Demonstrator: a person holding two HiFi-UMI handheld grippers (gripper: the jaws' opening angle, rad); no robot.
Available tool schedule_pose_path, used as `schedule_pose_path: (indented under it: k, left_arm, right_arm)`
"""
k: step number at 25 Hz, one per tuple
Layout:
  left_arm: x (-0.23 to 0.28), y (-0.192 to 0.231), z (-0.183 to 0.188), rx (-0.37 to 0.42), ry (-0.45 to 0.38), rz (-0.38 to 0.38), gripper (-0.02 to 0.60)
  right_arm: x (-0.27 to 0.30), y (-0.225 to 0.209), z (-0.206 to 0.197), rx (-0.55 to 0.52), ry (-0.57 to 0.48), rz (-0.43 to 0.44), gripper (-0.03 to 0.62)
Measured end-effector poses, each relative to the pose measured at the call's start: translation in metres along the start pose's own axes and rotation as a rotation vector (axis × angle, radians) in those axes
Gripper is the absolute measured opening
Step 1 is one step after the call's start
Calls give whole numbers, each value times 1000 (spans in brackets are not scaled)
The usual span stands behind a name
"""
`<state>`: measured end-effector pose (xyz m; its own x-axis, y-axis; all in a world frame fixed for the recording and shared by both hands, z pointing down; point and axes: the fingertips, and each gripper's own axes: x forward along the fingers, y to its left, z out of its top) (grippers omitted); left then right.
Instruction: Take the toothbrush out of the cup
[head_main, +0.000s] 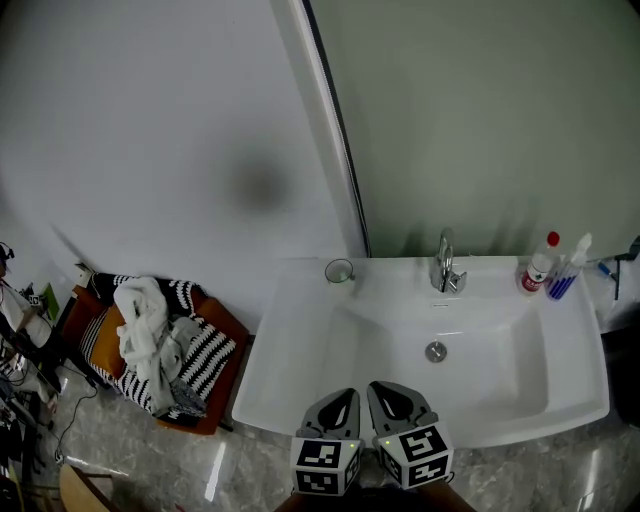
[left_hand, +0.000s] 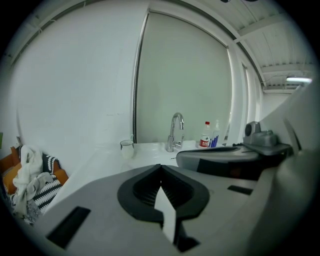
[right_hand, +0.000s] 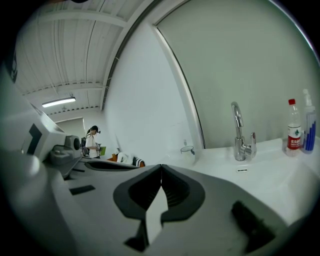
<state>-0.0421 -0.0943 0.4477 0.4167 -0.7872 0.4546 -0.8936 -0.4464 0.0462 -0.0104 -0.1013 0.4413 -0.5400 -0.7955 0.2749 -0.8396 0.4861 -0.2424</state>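
A clear glass cup (head_main: 339, 270) stands on the back left corner of the white sink (head_main: 300, 360), by the wall. It shows small in the left gripper view (left_hand: 127, 146) and in the right gripper view (right_hand: 187, 149). A thin stem seems to stick up from it, too small to tell as a toothbrush. My left gripper (head_main: 345, 396) and right gripper (head_main: 386, 391) hang side by side over the sink's front edge, far from the cup. Both are shut, jaws meeting at the tips (left_hand: 160, 166) (right_hand: 161, 166), with nothing between them.
A chrome faucet (head_main: 446, 265) stands behind the basin, with the drain (head_main: 436, 351) below it. A red-capped bottle (head_main: 541, 265) and a blue spray bottle (head_main: 566, 274) stand at the back right. Left of the sink, an orange chair (head_main: 225, 385) holds piled clothes. A person (right_hand: 93, 142) stands far off.
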Motion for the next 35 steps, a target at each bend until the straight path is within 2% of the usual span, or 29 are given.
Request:
schedule_pose_path:
  k: [19,35]
  left_arm:
    - [41,28,27,50,-9,-113,9]
    - [94,73,66,97,-61,-145,9]
  right_arm:
    - [37,-14,15,23,-9,-108,12]
    - [84,-34,38,21,1,-161,12]
